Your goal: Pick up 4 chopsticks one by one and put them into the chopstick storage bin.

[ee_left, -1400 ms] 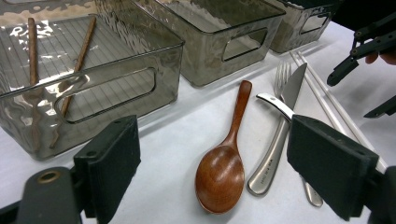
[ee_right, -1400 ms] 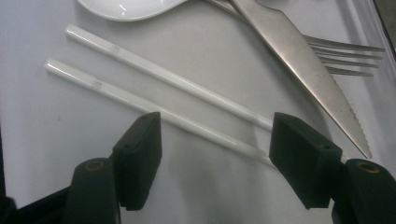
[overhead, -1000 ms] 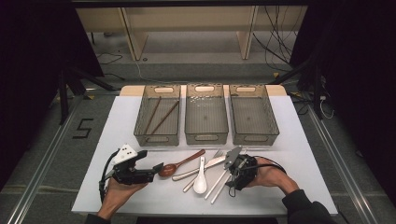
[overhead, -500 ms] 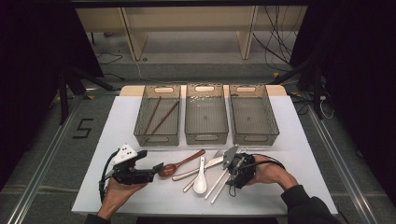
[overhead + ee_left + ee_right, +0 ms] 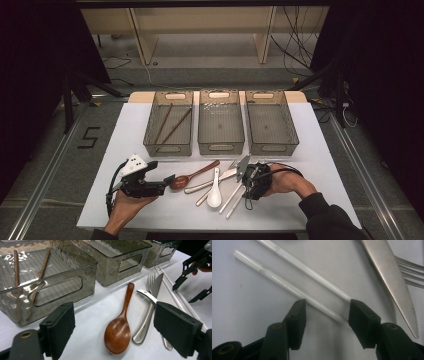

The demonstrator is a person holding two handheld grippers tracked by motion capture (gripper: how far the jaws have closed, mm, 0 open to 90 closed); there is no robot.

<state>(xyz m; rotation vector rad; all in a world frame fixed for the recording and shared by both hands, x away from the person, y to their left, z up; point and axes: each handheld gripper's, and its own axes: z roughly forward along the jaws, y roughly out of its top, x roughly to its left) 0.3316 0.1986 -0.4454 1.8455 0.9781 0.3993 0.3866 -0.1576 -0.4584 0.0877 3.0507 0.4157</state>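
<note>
**Operator:** Where do the white chopsticks (image 5: 294, 277) lie, and how is the right claw (image 5: 325, 315) set on them?

**Technician:** The pair lies flat on the tabletop (image 5: 150, 125), just beside the knife (image 5: 392, 277) and fork (image 5: 409, 270). The right claw straddles the tips. Its jaws have just been closing, but the pads are not yet pressing, so it is released.

**Operator:** How is the grasp best made?

**Technician:** Gather both sticks between the pads before squeezing; one tip sits closer to a pad (image 5: 362, 315) than the other. Keep the pads low to the tabletop and clear of the knife blade.

**Operator:** And the left claw (image 5: 113, 327)?

**Technician:** Released, with the wooden spoon (image 5: 118, 332) lying between its wide jaws. The brown chopsticks (image 5: 170, 124) in the left bin (image 5: 167, 149) suggest the destination.
</note>
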